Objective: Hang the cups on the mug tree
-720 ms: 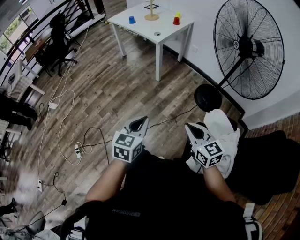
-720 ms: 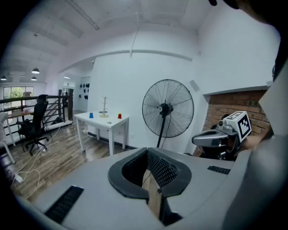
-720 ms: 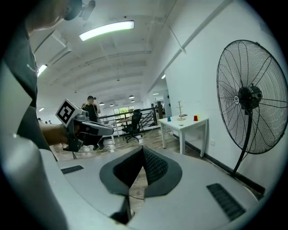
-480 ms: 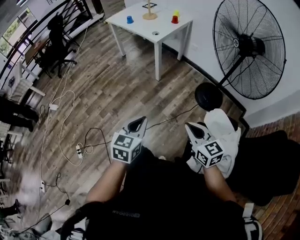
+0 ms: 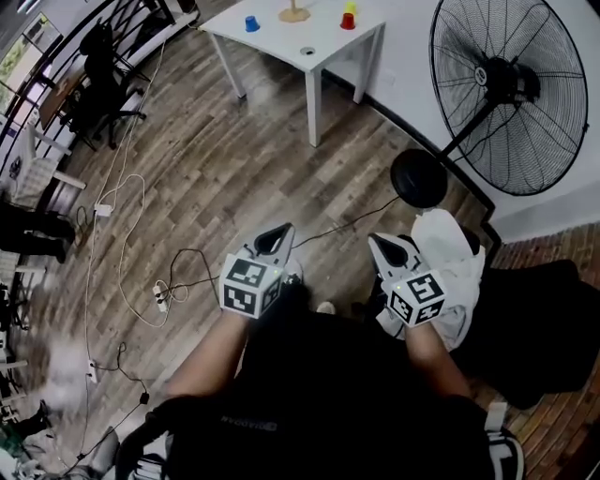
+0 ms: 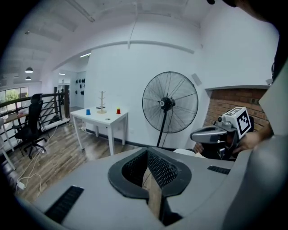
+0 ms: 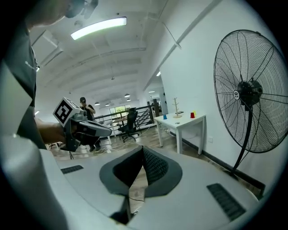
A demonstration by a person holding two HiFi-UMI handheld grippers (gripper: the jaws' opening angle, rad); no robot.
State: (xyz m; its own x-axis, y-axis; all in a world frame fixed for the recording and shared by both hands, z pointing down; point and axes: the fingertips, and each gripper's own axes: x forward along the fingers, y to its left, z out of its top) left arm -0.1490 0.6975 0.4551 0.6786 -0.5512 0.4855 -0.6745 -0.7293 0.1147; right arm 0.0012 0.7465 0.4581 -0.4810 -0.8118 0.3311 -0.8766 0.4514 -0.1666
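Both left gripper, right gripper: fingers together, nothing held; cups on far table.

Illumination is bright and even in all views. In the right gripper view a ceiling strip light is overexposed. In the left gripper view the window is washed out. In the head view the floor is blurred at lower left. Both gripper views bend strongly and have black corners. The pad recesses of the left hand-held gripper and the right hand-held gripper lie in shadow.

Overhead head view, forward gripper views, shared table
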